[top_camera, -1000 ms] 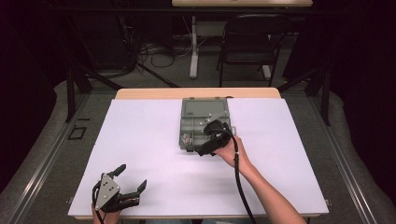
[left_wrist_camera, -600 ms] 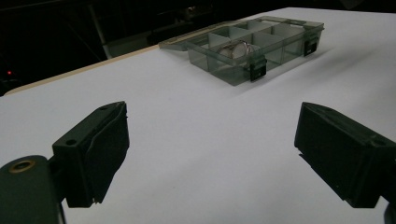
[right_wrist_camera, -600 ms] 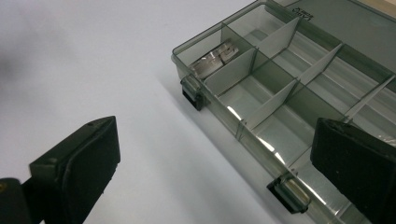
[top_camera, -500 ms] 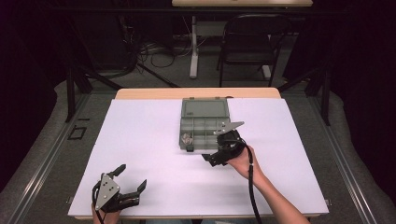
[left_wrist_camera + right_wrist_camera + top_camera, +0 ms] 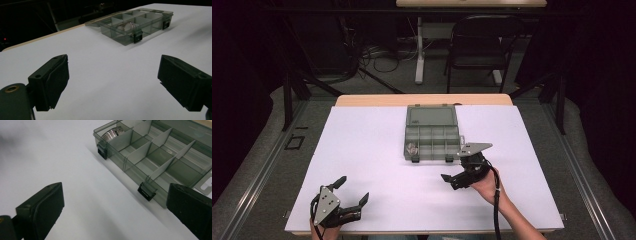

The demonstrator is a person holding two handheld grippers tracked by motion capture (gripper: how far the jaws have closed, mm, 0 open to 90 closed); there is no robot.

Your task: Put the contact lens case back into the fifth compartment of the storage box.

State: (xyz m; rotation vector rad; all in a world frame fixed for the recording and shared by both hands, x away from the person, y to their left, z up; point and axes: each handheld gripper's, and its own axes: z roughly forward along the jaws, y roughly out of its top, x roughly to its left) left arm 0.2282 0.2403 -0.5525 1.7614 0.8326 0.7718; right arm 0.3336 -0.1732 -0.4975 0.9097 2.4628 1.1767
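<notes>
**A:** ok so what's on the big white-topped table (image 5: 377, 150)? biggest thing first pls

**B:** The table itself takes up most of it, flat white surface with a tan wooden edge at the far side. Sitting toward the far middle is a translucent grey plastic compartment box (image 5: 432, 135), lid flipped open and lying flat behind it, two black latches on the near wall.

**A:** anything inside?

**B:** Yep, a small shiny round metal piece (image 5: 111, 133) in the near corner compartment at the box's left end. The other compartments look empty from the right gripper view.

**A:** and the tongs?

**B:** The right gripper (image 5: 455, 180) is just in front of the box's near right corner, close to it but not touching, jaws spread wide with nothing between them. The left gripper (image 5: 353, 191) is down at the near left edge of the table, well apart from the box, jaws also wide and empty.
</notes>
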